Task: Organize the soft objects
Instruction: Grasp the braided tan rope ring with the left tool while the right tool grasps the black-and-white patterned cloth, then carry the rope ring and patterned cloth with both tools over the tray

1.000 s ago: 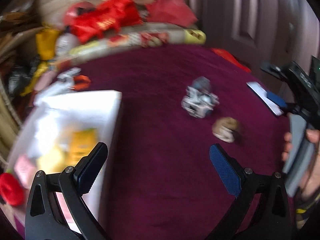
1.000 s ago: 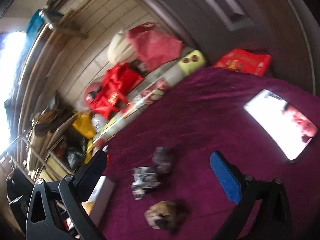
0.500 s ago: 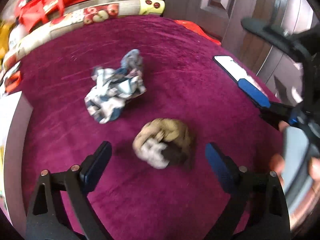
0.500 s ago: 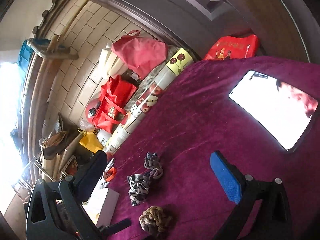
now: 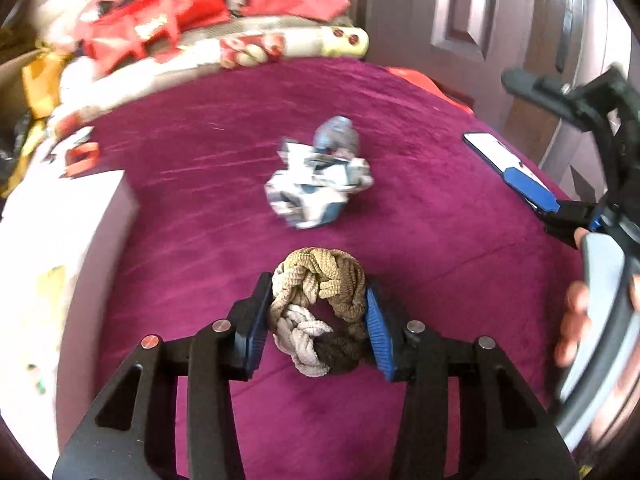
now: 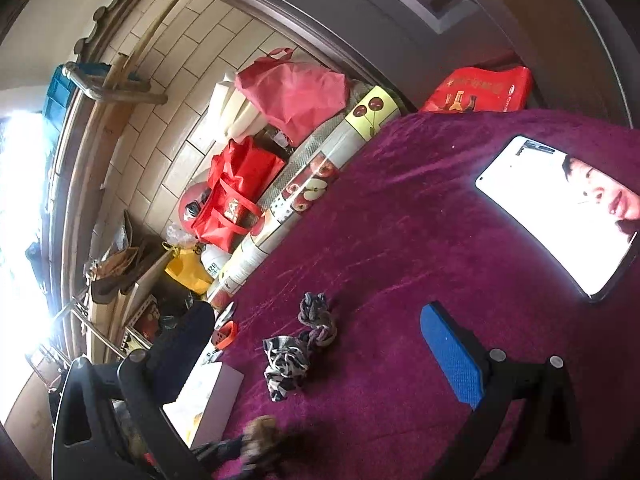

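Moved: your left gripper [image 5: 318,322] has swung from the white box [image 5: 60,240] over to the braided scrunchie [image 5: 320,308], and its jaws have just been closing, with the scrunchie now between them.
Left jaws: narrow, both blue pads [image 5: 378,330] pressing the scrunchie's sides.
Right gripper [image 6: 320,344]: your jaws stand wide with nothing between them; it has barely shifted, though its view has rolled a little.
Scrunchie: a thick knotted ring in tan, cream and dark brown, ribbed like chenille, lying on the tabletop [image 5: 420,220] close to you.
Other soft things: a crumpled patterned scrunchie [image 5: 318,188] in white, blue and black lies well beyond the braided one; a grey-mauve braided one [image 5: 336,136] touches its far side.
Tabletop: round, covered in magenta velvet with brushed streaks.
Box: white, straight-walled, at the left edge; yellowish contents are blurred.
Left view only: the grip itself, plus your right gripper's handle and the fingers of your right hand [image 5: 576,328] around it at the right edge.
Right view only: a lit phone [image 6: 560,216] lying flat on the velvet, a tiled wall, red and pink bags [image 6: 288,96] and a printed roll [image 6: 304,196] behind the table; the held scrunchie shows here only as a brown blur at the bottom edge.
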A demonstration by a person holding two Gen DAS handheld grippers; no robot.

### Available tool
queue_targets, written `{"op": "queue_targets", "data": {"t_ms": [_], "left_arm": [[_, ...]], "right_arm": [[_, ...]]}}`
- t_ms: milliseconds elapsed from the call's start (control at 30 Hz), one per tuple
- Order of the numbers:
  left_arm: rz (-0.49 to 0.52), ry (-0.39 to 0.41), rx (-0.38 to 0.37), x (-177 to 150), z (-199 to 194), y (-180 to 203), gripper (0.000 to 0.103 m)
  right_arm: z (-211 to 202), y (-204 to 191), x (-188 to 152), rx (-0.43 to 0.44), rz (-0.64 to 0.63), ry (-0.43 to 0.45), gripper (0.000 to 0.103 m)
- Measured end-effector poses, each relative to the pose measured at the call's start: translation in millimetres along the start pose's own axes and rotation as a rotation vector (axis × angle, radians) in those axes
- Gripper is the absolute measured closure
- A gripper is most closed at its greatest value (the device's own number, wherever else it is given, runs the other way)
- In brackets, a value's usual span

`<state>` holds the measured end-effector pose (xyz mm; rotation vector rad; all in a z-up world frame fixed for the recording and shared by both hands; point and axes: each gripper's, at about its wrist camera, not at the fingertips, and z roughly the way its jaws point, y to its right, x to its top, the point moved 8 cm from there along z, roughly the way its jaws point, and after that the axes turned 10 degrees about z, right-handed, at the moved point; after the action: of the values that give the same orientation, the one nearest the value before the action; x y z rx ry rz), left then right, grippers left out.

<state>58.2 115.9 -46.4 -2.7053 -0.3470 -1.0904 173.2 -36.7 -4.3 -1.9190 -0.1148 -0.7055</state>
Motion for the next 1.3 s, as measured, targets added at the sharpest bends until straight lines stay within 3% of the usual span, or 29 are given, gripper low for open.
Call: {"op": "queue_targets", "data": {"t_ms": [233,300,467,633,700,733,800,867,933,1300], "left_arm": [[-0.068,0.051,0.065,-18,-40,-35,0.060],[-0.079,0.075,0.080,-20,-51,-42,0.059],[-0.104,0.094,0.118,-32,-69,-60,0.059],[-0.107,0.087,0.083,-48,-70,-51,0.059],[-0.091,0.085,0.070,-51,-69,-44,0.059],[-0.087,0.087,0.066,-51,-69,-43,0.059],[-0.080,0.094,0.057,-51,-71,-40,0.059],[-0.069,0.103,0.054,-50,-74,-37,0.059],[-0.054,0.115,0.062,-50,-77,-34,0.059],[-0.044,0.127,0.061,-50,-84,-22,0.059]], "right_arm": [[6,7,-3,-0.030,0.015,-0.031,0.000],[14,-5,-12,-0.037,-0.058,-0.076,0.000],[44,-44,-54,-0.192,-0.348,-0.192,0.000],[96,-52,-88,-0.291,-0.391,-0.355,0.000],[112,-55,-99,-0.315,-0.423,-0.380,0.000],[119,-55,-105,-0.333,-0.435,-0.388,0.003],[132,-51,-116,-0.342,-0.426,-0.430,0.021],[132,-54,-118,-0.344,-0.440,-0.424,0.048],[127,-55,-124,-0.309,-0.424,-0.476,0.073],[45,-78,-128,-0.097,-0.332,-0.471,0.073]]}}
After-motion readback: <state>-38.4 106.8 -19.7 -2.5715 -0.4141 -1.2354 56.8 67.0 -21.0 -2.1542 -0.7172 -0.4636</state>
